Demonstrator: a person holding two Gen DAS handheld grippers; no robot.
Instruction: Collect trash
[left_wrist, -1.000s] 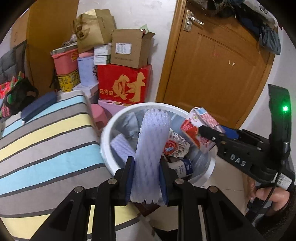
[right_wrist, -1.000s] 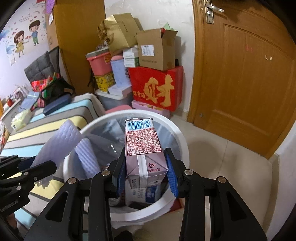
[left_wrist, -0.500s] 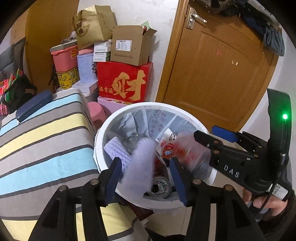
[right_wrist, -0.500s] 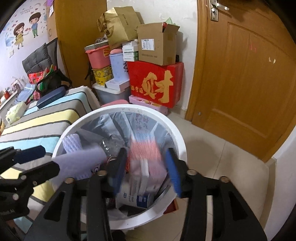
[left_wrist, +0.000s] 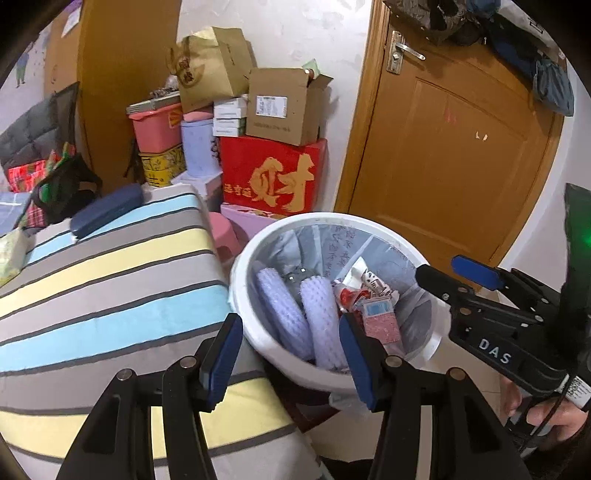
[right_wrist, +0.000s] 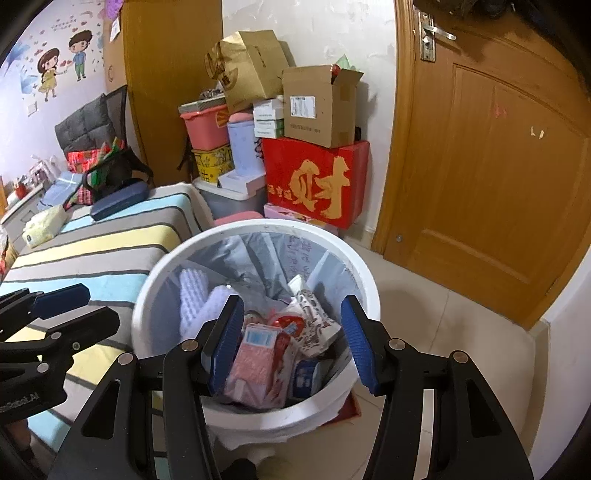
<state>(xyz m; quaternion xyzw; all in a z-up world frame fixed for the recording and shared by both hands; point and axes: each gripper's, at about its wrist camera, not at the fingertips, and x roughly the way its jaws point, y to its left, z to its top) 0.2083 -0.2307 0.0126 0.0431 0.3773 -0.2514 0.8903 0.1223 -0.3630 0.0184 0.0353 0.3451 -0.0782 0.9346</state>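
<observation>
Your left gripper (left_wrist: 291, 354) hung over the near rim of the white bin (left_wrist: 258, 345) with its jaws apart and nothing between them. The foam net sleeve (left_wrist: 323, 321) it had carried lay inside the bin beside a second sleeve. Your right gripper (right_wrist: 291, 349) was likewise spread and empty, and the pink carton (right_wrist: 255, 360) rested on the heap below its pads. Both sets of jaws had come apart within the last second; by this moment they had stopped widening.

To finish the drop cleanly, you would have done well to lift both tools straight up before swinging away, so no pad snagged the grey bin liner (right_wrist: 258, 254) or the rim.

The striped bed (left_wrist: 110, 280) pressed against the bin on your left. Open floor (right_wrist: 443, 332) lay toward the wooden door (right_wrist: 498, 166), the easier way out, while stacked boxes (right_wrist: 317, 177) closed off the far side.
</observation>
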